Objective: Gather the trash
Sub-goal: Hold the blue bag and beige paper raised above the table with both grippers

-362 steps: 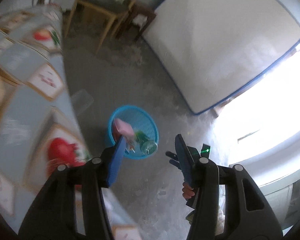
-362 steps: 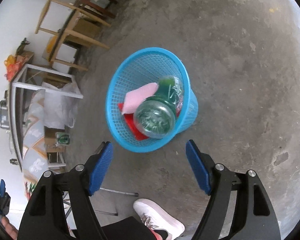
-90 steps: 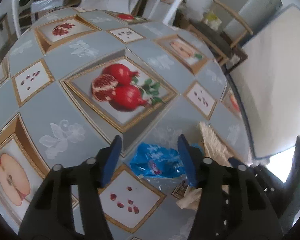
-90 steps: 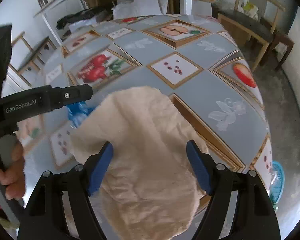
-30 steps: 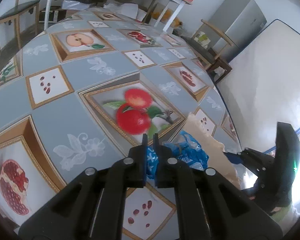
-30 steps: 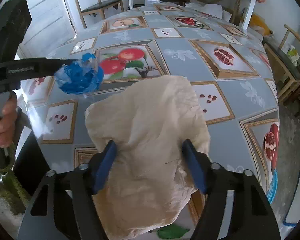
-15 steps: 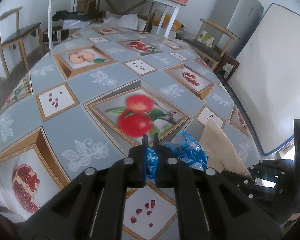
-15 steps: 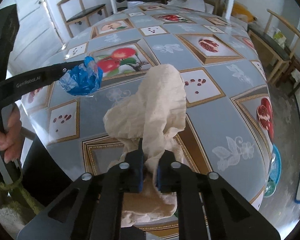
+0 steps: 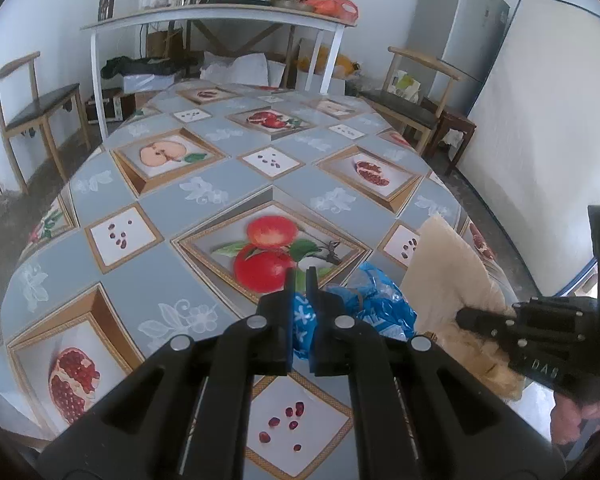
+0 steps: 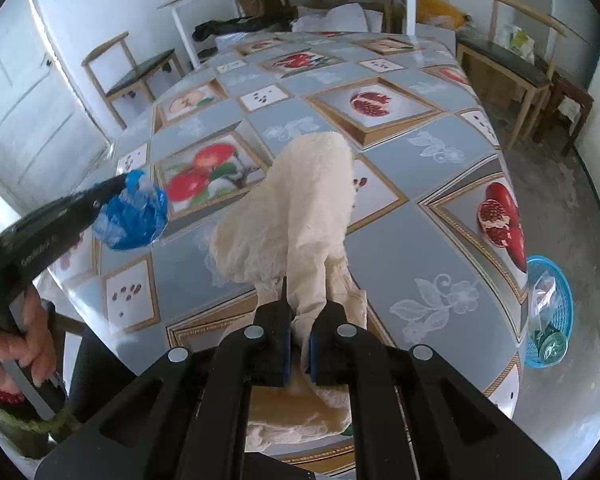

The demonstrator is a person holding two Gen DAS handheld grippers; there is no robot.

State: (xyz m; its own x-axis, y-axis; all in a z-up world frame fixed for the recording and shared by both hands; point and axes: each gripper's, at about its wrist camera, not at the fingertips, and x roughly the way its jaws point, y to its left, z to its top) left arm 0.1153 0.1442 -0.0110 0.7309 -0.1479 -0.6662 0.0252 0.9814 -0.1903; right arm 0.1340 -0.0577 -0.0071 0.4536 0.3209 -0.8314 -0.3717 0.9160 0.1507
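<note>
My left gripper (image 9: 299,280) is shut on a crumpled blue plastic wrapper (image 9: 364,308) and holds it above the table; the wrapper also shows in the right wrist view (image 10: 134,212). My right gripper (image 10: 298,320) is shut on a crumpled cream paper bag (image 10: 300,208), lifted off the table; the bag also shows in the left wrist view (image 9: 448,272). The blue mesh trash basket (image 10: 552,312) stands on the floor to the right of the table, with a green bottle and other trash in it.
The table (image 9: 204,192) has a grey cloth with fruit pictures. Wooden chairs stand at the left (image 9: 28,108) and right (image 9: 416,92). A white shelf table (image 9: 220,16), a fridge (image 9: 460,20) and a leaning mattress (image 9: 548,128) are behind.
Both grippers have risen and pulled back from the table with their loads. The cream bag now hangs higher, bunched between my right gripper's jaws.
</note>
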